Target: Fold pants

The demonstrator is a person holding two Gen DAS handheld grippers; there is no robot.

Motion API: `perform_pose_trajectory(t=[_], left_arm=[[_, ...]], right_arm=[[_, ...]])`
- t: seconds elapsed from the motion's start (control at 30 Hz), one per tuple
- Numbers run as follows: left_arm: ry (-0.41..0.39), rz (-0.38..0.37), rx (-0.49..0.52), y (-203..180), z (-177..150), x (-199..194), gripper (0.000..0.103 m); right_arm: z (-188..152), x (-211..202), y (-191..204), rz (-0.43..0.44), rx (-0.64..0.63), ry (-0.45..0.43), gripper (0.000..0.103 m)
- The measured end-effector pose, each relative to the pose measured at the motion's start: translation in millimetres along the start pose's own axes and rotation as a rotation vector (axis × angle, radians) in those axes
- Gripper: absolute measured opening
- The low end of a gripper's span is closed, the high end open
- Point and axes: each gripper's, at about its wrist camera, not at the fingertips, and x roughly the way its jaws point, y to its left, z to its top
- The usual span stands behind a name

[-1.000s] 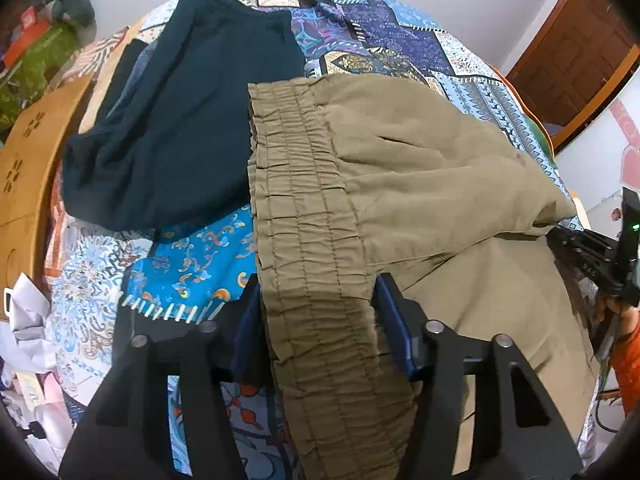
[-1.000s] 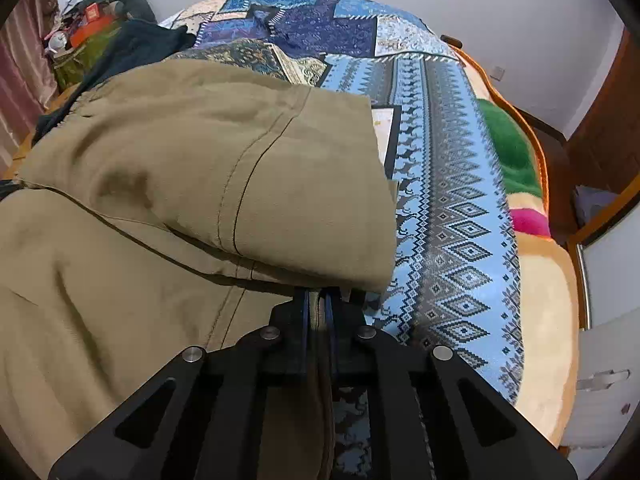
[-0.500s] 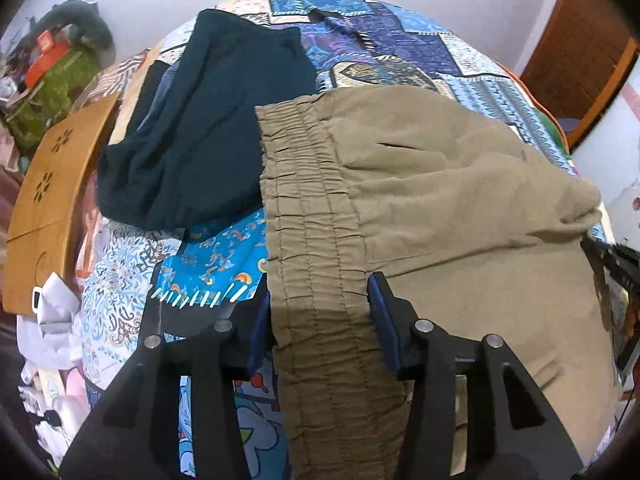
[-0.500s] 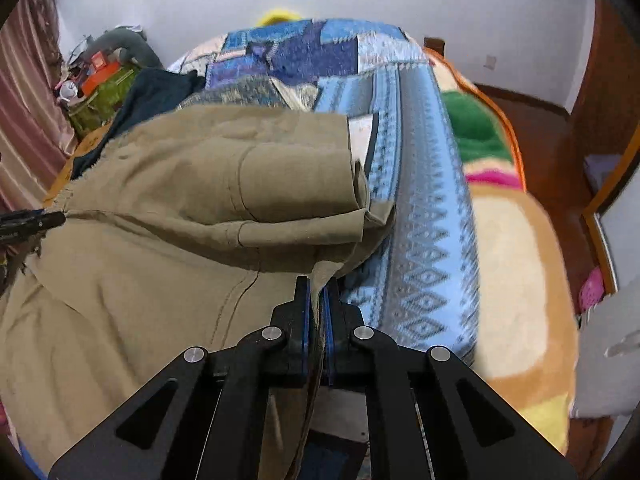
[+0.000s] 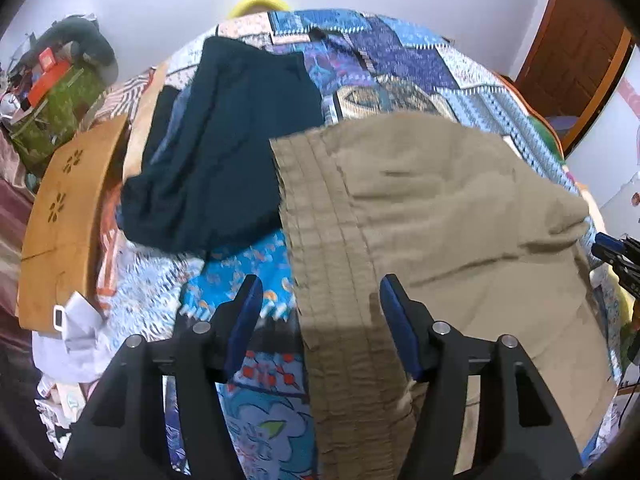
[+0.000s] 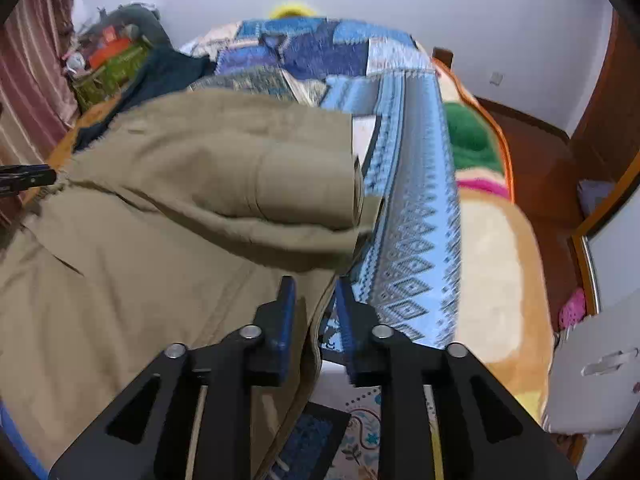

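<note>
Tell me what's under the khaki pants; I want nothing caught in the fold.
Around the khaki pants only the patterned bedspread shows, so they appear to lie directly on it. The dark garment lies beside the waistband. Whatever sits beneath the pants' middle is covered.

I see the khaki pants (image 5: 440, 216) lying folded over on themselves across the patterned bedspread, their gathered elastic waistband (image 5: 332, 280) running toward me along the left edge and the doubled hem (image 6: 352, 196) lying at the right.
</note>
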Motion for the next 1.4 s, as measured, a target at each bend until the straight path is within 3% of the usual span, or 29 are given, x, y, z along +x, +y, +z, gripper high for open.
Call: perform_pose_trajectory(t=[0.13,0.23,0.5,0.57,0.67,0.73,0.8,0.9,1.07,1.2,1.4], left_arm=[[-0.017,0.005,-0.004,4,21,-1,0.068],[-0.006,-0.010,0.004,2,34,8,0.073],[0.141,-0.049,0.030,-6,39,69,0.078],[0.161,-0.068,0.024,-5,37,77,0.078],[0.153,-0.067,0.040,-7,33,81,0.077],[0.120,-0.032,0.070,-10,31,77,0.067],[0.085,0.019,0.101,-12,29,72,0.058],[0.049,0.059,0.088,-9,26,66,0.052],[-0.006,0.157,0.024,-4,21,59,0.052],[0.019,0.132,-0.006,3,22,66,0.052],[0.047,0.056,-0.020,13,27,58,0.060]], right_arm=[[18,-7,-4,0.015,0.023,-0.065,0.041],[32,4,-10,0.032,0.058,-0.075,0.043],[44,57,-20,0.063,0.109,-0.006,0.043],[46,70,-21,0.105,0.135,0.032,0.035],[46,77,-21,0.096,0.136,0.045,0.018],[47,78,-21,0.103,0.128,0.037,0.012],[48,76,-17,0.088,0.094,0.019,0.011],[50,69,-8,0.038,0.006,-0.014,0.009],[53,71,1,-0.024,-0.077,-0.035,0.007],[54,95,2,-0.065,-0.072,0.034,0.007],[65,92,-9,-0.020,-0.034,0.088,0.010]])
